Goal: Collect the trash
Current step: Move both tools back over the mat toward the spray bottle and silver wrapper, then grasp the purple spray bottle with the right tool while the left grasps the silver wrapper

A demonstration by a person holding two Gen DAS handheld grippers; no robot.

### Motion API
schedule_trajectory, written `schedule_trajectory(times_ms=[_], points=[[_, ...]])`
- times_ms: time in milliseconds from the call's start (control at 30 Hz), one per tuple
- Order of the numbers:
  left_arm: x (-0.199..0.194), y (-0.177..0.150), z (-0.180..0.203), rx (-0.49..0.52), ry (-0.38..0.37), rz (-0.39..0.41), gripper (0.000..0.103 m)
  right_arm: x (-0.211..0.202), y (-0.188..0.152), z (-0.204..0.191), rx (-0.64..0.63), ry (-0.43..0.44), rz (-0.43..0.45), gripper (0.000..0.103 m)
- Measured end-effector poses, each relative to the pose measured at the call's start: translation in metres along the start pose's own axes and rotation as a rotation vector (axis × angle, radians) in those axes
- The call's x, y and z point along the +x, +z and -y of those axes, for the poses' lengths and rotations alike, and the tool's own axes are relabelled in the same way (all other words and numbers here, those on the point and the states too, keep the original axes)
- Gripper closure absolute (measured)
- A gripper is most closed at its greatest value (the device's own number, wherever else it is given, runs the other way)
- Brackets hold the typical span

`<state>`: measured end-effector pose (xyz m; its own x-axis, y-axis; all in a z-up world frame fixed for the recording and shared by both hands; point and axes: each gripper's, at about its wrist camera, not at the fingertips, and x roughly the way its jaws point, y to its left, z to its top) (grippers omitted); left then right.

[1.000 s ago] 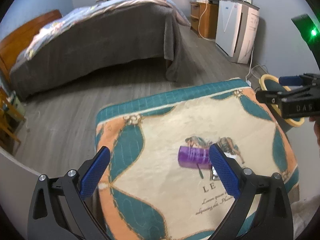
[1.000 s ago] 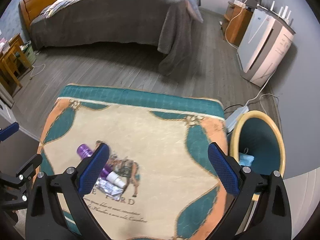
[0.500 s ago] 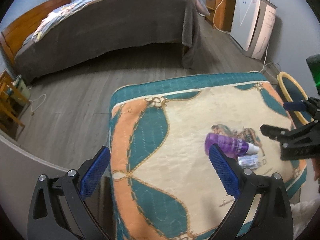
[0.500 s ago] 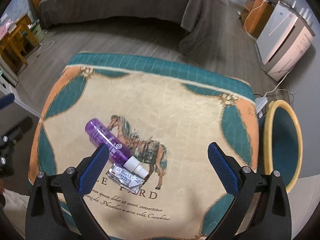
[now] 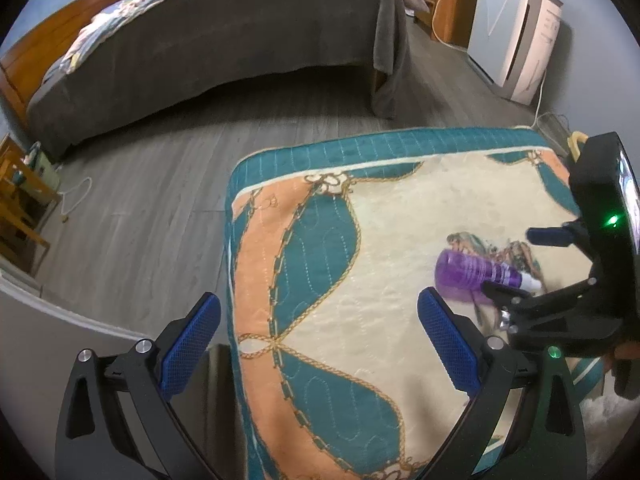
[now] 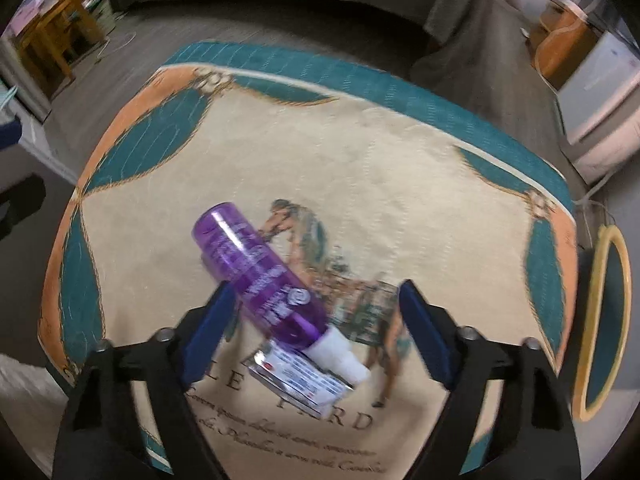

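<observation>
A purple bottle [image 6: 260, 276] with a white cap lies on its side on the horse-patterned cloth [image 6: 360, 160]. A silver foil packet [image 6: 298, 380] rests against its cap end. My right gripper [image 6: 316, 296] hangs low over the bottle, jaws closing. The bottle's lower half lies between them, close by the left pad, while the right pad stands well apart. In the left wrist view the right gripper [image 5: 516, 262] straddles the bottle [image 5: 468, 276]. My left gripper [image 5: 320, 304] is open and holds nothing, over the cloth's left part.
A teal bin with a yellow rim [image 6: 580, 408] stands on the floor past the cloth's right edge. A grey-covered bed [image 5: 224, 48] lies beyond, with a white appliance [image 5: 516, 40] and a wooden cabinet [image 5: 452, 4] by the wall. Wooden furniture [image 5: 20, 216] stands far left.
My right gripper has dropped close over the bottle and packet, and its jaws have narrowed. My left gripper has drifted left and lower, staying open.
</observation>
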<state>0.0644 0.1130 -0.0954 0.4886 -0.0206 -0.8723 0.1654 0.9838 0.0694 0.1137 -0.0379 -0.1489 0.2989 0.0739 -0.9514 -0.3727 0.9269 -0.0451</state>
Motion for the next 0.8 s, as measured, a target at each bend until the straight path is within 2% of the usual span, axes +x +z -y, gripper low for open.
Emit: schedule_trajectory(times_ms=[67, 167, 233, 400, 667, 800], points=[[0.003, -0.001, -0.001, 0.002, -0.002, -0.011, 0.005, 0.004, 0.002, -0.006, -0.028, 0.012, 0.001, 0.037], [0.007, -0.003, 0.0, 0.004, -0.009, -0.025, 0.005, 0.007, 0.003, -0.012, -0.057, 0.03, -0.002, 0.06], [0.01, -0.004, 0.003, 0.012, -0.017, -0.037, 0.005, 0.005, 0.003, -0.011, -0.068, 0.018, -0.012, 0.066], [0.017, -0.006, 0.025, 0.049, -0.06, -0.032, 0.005, -0.003, -0.003, 0.021, 0.019, 0.015, -0.029, 0.068], [0.024, -0.021, 0.095, 0.246, -0.169, -0.021, 0.005, -0.009, -0.021, 0.081, 0.122, -0.051, -0.081, 0.068], [0.034, -0.028, 0.122, 0.269, -0.215, -0.024, 0.007, -0.011, -0.035, 0.107, 0.184, -0.079, -0.109, 0.068]])
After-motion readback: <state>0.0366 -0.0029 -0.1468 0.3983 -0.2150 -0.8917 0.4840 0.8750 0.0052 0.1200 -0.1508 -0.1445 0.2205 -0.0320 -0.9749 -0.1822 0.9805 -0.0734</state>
